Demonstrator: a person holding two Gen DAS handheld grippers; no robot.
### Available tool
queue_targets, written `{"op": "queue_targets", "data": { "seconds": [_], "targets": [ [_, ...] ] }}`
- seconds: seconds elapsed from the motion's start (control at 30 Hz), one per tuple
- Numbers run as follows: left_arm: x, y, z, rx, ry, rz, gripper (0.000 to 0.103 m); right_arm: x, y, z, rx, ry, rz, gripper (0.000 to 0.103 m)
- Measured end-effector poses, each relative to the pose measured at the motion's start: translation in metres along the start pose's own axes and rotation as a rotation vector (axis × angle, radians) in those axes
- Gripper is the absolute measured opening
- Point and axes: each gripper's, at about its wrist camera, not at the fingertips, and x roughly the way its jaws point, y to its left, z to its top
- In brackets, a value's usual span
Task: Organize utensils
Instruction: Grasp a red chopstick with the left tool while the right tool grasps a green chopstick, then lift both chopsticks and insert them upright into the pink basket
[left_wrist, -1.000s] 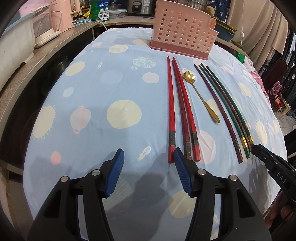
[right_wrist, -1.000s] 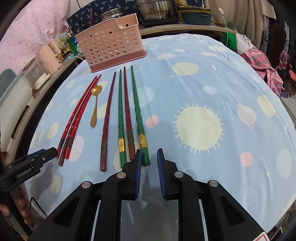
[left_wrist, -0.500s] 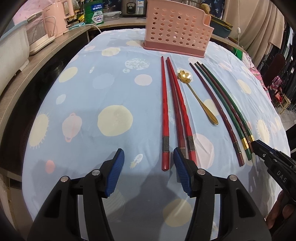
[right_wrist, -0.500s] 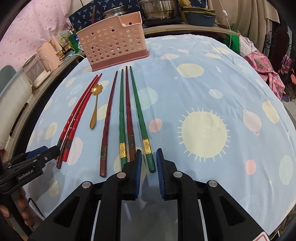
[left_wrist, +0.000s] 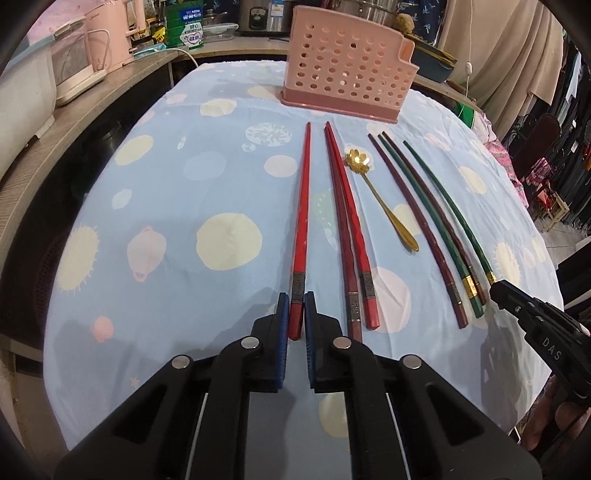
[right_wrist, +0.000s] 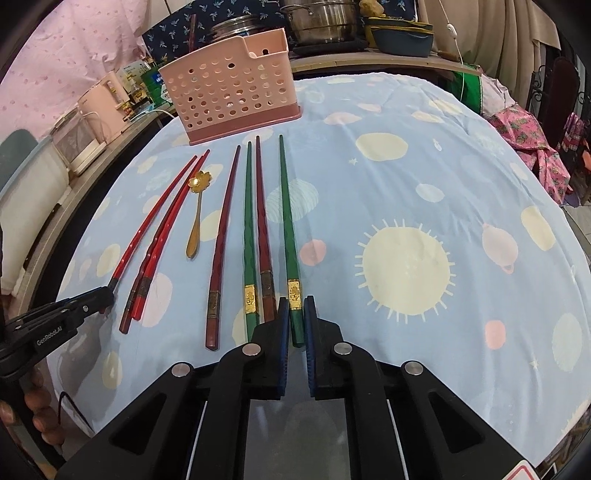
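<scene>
A pink perforated utensil holder (left_wrist: 345, 62) stands upright at the far side of the table (left_wrist: 155, 229), which is covered in a blue cloth printed with suns and planets. Through its open top in the right wrist view, no utensil shows inside; the lower interior is hidden behind the holed wall.

All the utensils lie on the cloth in front of the holder, roughly parallel, tips toward it. The left gripper (left_wrist: 296, 314) is closing on the thick end of 1 red chopstick (left_wrist: 303, 206), its blue pads pressed to both sides; this stick lies apart from the pair of red chopsticks (left_wrist: 349, 221) just beside it, which touch each other. Next comes a gold spoon (left_wrist: 380, 199) with a flower-shaped bowl, then a dark red chopstick (left_wrist: 413, 221), then a green one and another dark red one lying close together.

The right gripper (right_wrist: 296, 317) is clamped on the thick end of the outermost green chopstick (right_wrist: 286, 214), near its gold band. This stick rests on the cloth, slightly apart from its neighbours.

Pots and pink appliances sit on the counter behind the table.
</scene>
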Motion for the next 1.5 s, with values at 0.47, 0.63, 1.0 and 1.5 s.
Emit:
{"op": "queue_targets", "data": {
  "seconds": [0.47,0.63,1.0,1.5],
  "targets": [
    [-0.077,0.016,0.048,-0.047,-0.178,0.001,0.007,-0.072,-0.012,0.053,0.057,-0.194,0.031,0.007],
    [-0.099,0.024,0.085,-0.063,-0.261,0.003,0.007,-0.095,-0.019,0.091,0.076,-0.281,0.042,0.007],
    [-0.117,0.027,0.167,-0.069,-0.377,-0.005,0.007,-0.114,-0.009,0.169,0.062,-0.424,0.079,0.007],
    [-0.165,0.009,0.268,-0.064,-0.621,-0.040,0.007,-0.127,0.014,0.273,0.115,-0.647,0.212,0.007]
  ]
}}
